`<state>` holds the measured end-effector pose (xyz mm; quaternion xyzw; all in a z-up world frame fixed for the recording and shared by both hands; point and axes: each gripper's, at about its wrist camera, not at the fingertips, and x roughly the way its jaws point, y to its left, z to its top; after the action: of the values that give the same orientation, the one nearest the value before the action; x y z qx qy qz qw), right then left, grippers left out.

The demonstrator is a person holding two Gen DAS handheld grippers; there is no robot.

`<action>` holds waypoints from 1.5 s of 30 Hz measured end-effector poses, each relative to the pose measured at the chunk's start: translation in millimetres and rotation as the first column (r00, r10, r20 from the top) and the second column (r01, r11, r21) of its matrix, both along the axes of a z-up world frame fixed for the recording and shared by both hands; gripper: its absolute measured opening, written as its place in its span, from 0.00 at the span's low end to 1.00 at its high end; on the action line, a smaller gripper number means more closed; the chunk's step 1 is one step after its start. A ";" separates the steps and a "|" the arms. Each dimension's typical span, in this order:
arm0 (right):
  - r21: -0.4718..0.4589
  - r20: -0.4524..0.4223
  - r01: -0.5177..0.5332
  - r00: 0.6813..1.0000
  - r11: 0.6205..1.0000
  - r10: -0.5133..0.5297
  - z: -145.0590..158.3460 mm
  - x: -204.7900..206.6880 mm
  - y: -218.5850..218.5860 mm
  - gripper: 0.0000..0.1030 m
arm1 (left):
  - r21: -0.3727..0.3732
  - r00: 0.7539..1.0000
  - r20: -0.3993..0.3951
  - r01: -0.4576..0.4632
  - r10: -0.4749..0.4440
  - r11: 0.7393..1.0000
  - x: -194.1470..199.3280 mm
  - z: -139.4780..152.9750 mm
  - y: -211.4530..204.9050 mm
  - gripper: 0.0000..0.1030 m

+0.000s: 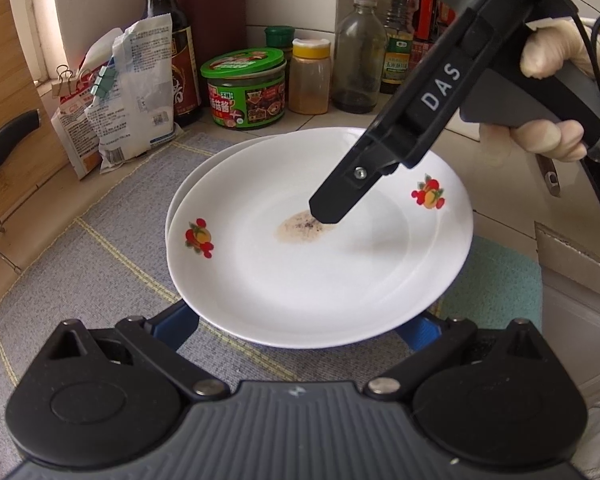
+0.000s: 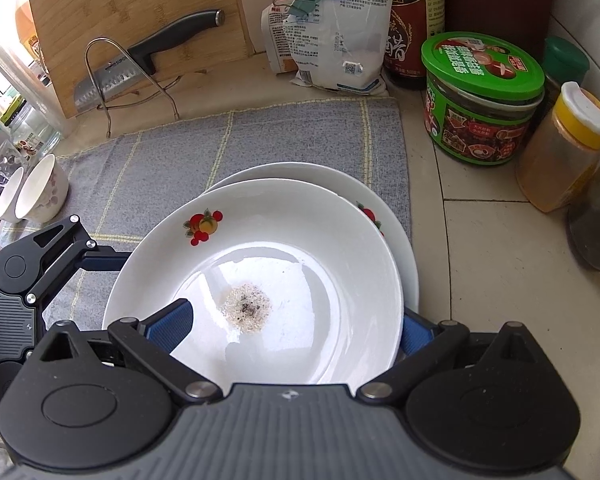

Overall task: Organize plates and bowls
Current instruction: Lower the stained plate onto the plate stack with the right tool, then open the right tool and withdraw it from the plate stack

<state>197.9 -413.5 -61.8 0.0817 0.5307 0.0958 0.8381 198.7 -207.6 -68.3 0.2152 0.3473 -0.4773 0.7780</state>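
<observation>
Plate point(image 2: 260, 264) sat mid-frame; my right gripper point(image 2: 296, 326) straddled its near rim, jaws apart, left gripper point(image 1: 300, 326) likewise.

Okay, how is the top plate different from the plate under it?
The top plate shows its whole face, while the plate underneath shows only a crescent of rim. The top plate has a speckled residue patch in its centre; whether the plate underneath is dirty cannot be told. The top plate sits offset from the plate underneath, not centred on it. Both are white with red and orange fruit prints.
</observation>
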 end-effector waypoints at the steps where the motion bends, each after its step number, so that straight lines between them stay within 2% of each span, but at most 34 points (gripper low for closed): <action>1: -0.002 0.000 0.001 1.000 1.000 -0.001 0.4 -0.9 0.1 1.00 | -0.001 1.000 -0.003 -0.001 0.001 1.000 0.0 -0.6 -0.4 1.00; 9: -0.020 0.000 0.019 1.000 1.000 -0.019 3.8 -5.8 1.9 1.00 | -0.012 0.999 -0.042 -0.027 0.026 1.000 0.5 -2.2 -1.8 1.00; 30: -0.086 -0.029 0.034 0.999 0.996 -0.036 3.4 -12.9 8.5 1.00 | -0.010 0.998 -0.049 -0.029 0.028 1.000 1.4 -2.0 -2.3 1.00; 37: -0.119 -0.046 0.036 0.998 0.992 -0.042 -0.6 -15.2 9.8 1.00 | -0.007 0.999 -0.025 -0.021 0.021 1.000 -1.1 -3.2 -1.6 0.99; 40: -0.138 -0.046 0.028 0.998 0.990 -0.035 -2.9 -17.8 11.4 1.00 | -0.017 1.000 0.010 -0.027 0.028 0.999 -6.9 -1.3 1.4 0.99; 42: -0.168 -0.028 0.008 1.000 0.986 -0.013 0.3 -21.3 15.2 1.00 | -0.049 0.998 0.057 -0.028 0.031 0.998 -14.1 4.6 7.0 0.99; 45: -0.196 0.024 -0.008 1.000 0.981 0.013 8.5 -28.0 19.9 1.00 | -0.095 0.994 0.087 -0.065 0.073 0.993 -15.2 16.6 15.5 0.99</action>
<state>169.9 -393.6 -53.2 -0.0053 0.5272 0.0487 0.8483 183.6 -192.1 -51.7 0.1885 0.2967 -0.4554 0.8180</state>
